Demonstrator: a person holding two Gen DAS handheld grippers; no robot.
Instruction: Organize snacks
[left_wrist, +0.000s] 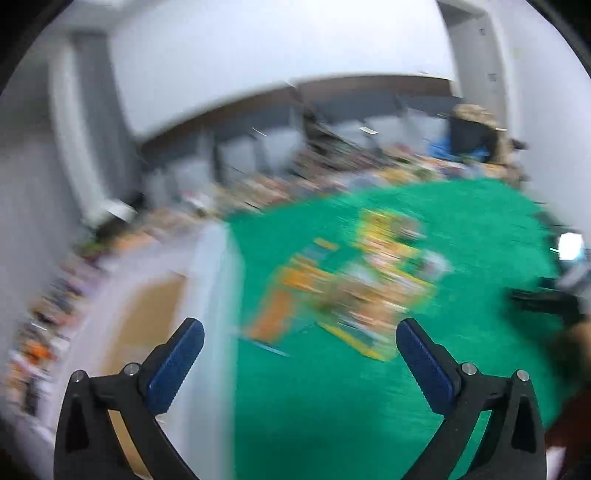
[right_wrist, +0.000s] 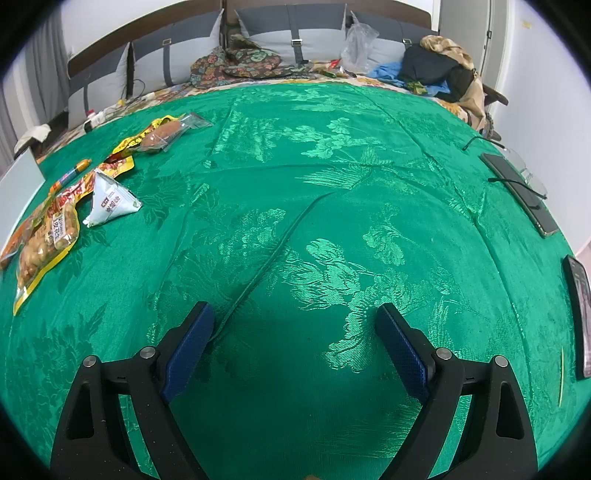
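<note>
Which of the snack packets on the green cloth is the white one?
The pyramid-shaped white packet, lying just right of the yellow-edged bag of brown snacks. The other packets are yellow, orange or clear.

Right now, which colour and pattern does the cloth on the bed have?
The cloth is green with a woven leaf pattern, clearest in the right wrist view.

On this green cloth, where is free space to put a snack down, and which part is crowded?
The middle of the green cloth is bare, from the right gripper up to the far clutter and across to the phones on the right edge. The left side is crowded: the snack packets, a triangular pouch and a sausage stick.
</note>
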